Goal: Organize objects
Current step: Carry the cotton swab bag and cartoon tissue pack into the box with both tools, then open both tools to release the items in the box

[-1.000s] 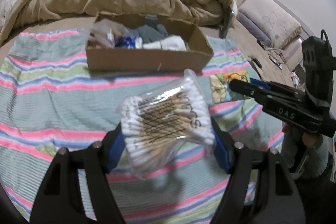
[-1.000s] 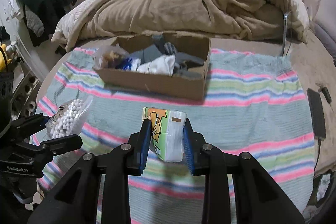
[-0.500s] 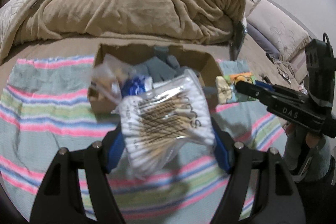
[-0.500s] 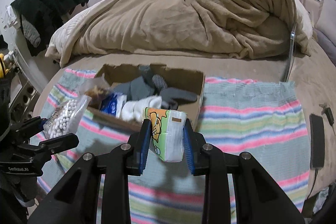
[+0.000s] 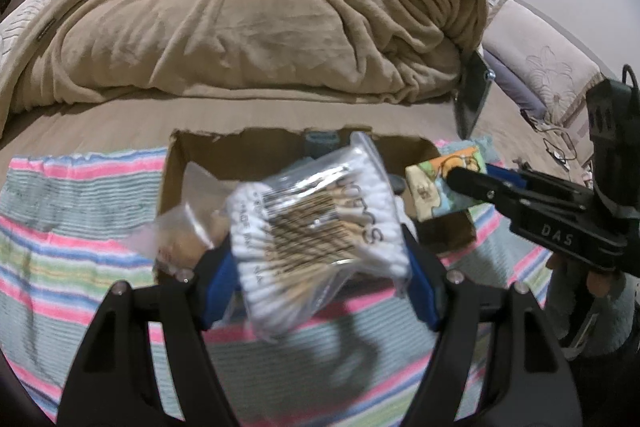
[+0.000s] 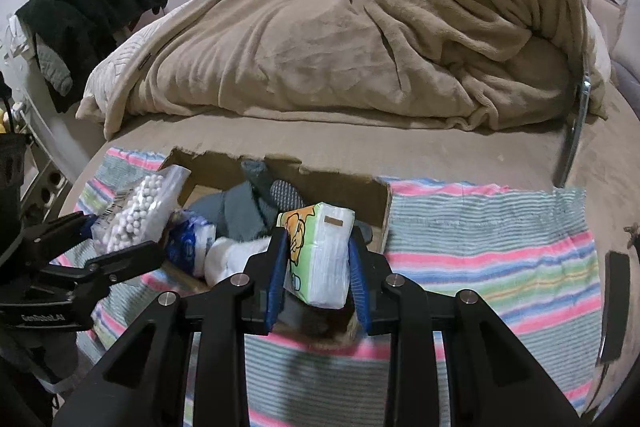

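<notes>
Cardboard box (image 6: 382, 205) on the bed's striped blanket (image 6: 500, 251) already holds socks and packets. Left tool (image 5: 320, 267), clamped on the cotton-swab bag (image 5: 316, 227), and right tool (image 6: 318, 267), clamped on the tissue pack (image 6: 320, 251), hover over it; both drops remain.

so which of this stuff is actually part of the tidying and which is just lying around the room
Part of the job:
- bag of cotton swabs, held in the left gripper
- tissue pack, held in the right gripper
- cardboard box with socks inside

Just lying about:
- tan blanket
- black clothes
- striped cloth under the box
</notes>
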{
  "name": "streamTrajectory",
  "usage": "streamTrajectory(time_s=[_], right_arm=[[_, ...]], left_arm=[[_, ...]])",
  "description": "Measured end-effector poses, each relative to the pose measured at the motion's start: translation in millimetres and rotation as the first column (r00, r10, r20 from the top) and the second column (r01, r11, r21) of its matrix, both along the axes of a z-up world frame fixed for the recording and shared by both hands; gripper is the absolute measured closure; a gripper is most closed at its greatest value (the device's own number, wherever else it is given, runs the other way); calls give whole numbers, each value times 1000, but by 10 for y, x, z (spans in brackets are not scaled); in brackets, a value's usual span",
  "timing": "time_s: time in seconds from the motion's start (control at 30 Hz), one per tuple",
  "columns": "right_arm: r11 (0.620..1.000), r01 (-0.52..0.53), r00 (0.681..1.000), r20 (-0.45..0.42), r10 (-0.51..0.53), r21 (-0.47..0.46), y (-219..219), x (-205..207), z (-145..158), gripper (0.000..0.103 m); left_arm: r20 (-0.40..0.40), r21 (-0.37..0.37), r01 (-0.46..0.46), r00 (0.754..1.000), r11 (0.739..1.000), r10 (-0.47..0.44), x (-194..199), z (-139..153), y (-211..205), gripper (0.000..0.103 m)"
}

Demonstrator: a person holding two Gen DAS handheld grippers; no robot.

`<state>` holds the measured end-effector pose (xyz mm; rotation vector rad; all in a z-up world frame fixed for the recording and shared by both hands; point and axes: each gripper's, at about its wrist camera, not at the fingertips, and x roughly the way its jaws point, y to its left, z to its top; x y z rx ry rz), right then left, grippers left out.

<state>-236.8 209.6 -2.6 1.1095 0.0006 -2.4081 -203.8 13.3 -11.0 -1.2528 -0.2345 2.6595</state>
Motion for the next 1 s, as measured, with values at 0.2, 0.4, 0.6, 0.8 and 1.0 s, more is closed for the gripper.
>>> streamTrajectory(time_s=[0.2,0.4,0.6,0.8,1.0], right_arm=[[1000,5,1000,4,-4,-11,-67,-180,-39,72],[1000,6,999,34,-6,-11,-105,-295,-185,72],[1000,20,998,63,-19,-17,-73,-338,-281,60],[999,23,999,30,-23,-28,-41,-275,-184,44],[999,40,999,20,-39,-27,10,-176,-93,41]], left_arm=[[19,6,14,1000,1000,-14,-238,-115,41,30],[51,-7,43,998,999,-42,-392,-237,136,30],[69,-25,55,996,998,-53,-471,-288,168,29],[76,1,34,997,999,-34,-470,-244,129,27],[64,16,11,998,1000,-12,-347,-144,76,20]])
